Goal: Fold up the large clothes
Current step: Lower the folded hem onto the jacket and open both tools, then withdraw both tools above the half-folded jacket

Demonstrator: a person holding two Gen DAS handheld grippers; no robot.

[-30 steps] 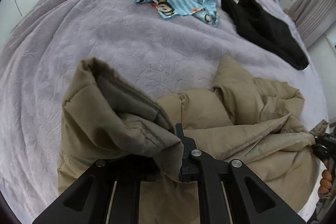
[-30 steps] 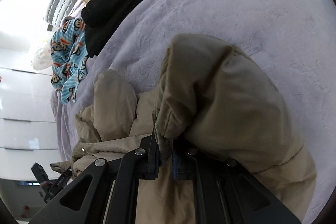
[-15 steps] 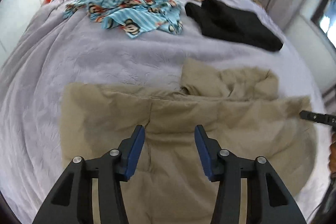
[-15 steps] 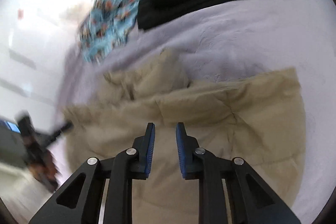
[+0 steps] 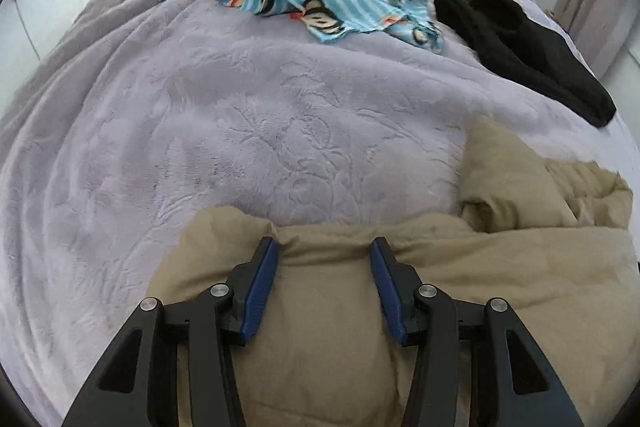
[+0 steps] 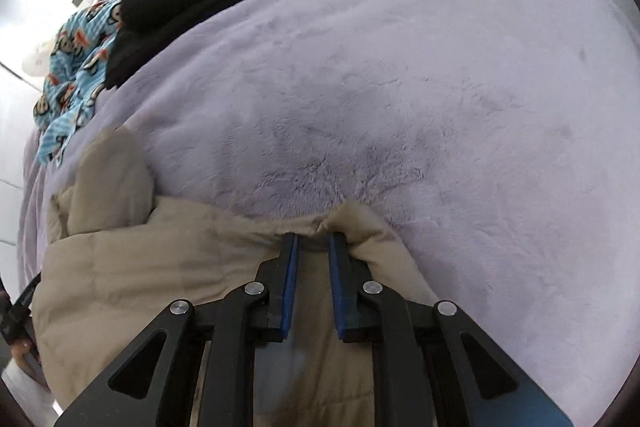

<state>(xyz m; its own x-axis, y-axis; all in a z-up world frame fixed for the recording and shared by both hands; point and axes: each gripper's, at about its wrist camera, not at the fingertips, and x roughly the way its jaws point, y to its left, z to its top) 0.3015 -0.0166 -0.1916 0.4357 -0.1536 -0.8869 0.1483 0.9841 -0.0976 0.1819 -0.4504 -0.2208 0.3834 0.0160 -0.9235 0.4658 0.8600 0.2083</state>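
On a lavender bedspread (image 5: 224,131), a tan puffer jacket (image 5: 460,279) lies spread. My left gripper (image 5: 324,247) is apart, straddling its far edge. My right gripper (image 6: 313,239) has just been closing, its 2 jaws narrowly apart over a pinch of the same edge.

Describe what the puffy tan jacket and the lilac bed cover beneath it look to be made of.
Puffy tan jacket: probably a padded coat with a smooth matte woven shell, perhaps nylon or polyester; it bulges in soft pillowy sections between stitched seams and creases softly. Lilac bed cover: seems a plush fleece or velvet-like fabric; short fuzzy pile with an embossed leafy pattern and brushed streaks. Exact fibres cannot be told.
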